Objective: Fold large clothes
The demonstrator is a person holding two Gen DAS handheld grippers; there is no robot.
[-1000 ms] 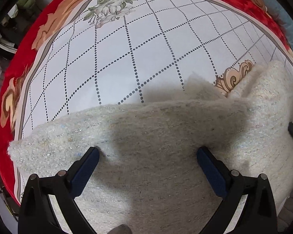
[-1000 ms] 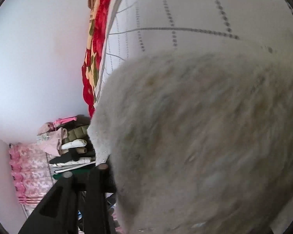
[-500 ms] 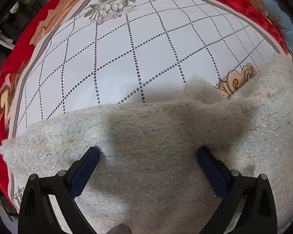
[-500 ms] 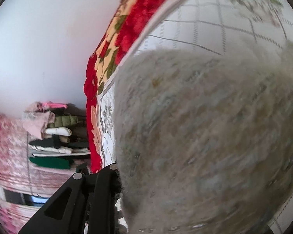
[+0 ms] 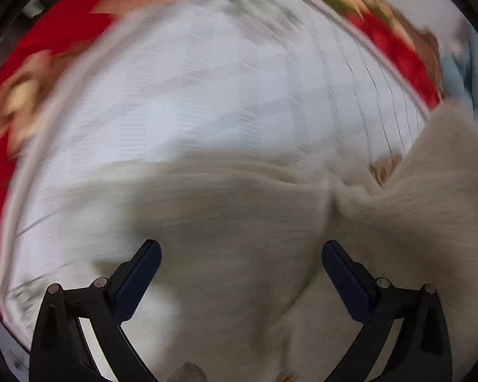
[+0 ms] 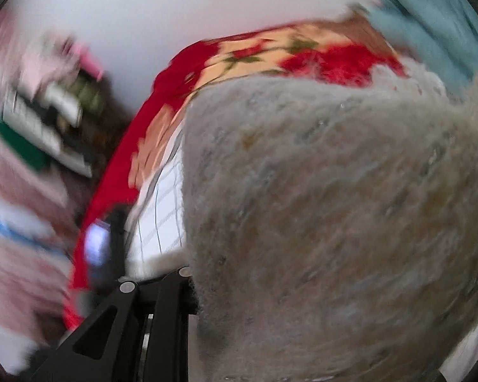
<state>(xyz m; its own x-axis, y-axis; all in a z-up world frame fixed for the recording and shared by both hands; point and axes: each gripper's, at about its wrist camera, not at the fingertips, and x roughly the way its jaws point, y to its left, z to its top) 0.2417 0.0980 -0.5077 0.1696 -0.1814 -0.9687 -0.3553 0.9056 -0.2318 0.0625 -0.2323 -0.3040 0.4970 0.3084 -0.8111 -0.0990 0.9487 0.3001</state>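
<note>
The left tongs point(image 5: 240, 262), black with dark blue pads, stand wide apart and nothing is pressed between the pads. They point down onto the fuzzy cream-grey knitted garment point(image 5: 226, 210), which lies spread under and between the two fingers point(image 5: 143, 270) and reaches outward to the far side of them. To the right of these tongs a part of the same garment rises in a lifted fold toward the right edge of the view, with a gathered crease where the lifted part meets the flat part. Beyond the garment, farther from the tongs, lies the white bed cover with a dotted diamond pattern point(image 5: 207, 89), and around it runs the red blanket with peach flowers point(image 5: 47, 41). This view is blurred.

The right tongs point(image 6: 188, 296) have just been closing, and the garment point(image 6: 334, 207) is caught between them; only one black finger point(image 6: 165, 302) shows, pressed against the cloth edge, and the other is hidden behind the wool. The cloth hangs right in front of the camera and fills most of that view. To the left of these tongs the white cover point(image 6: 162, 222) and the red blanket point(image 6: 118, 172) show, and farther left, blurred, a stack of folded clothes point(image 6: 47, 121) stands before a pale wall point(image 6: 143, 16).
</note>
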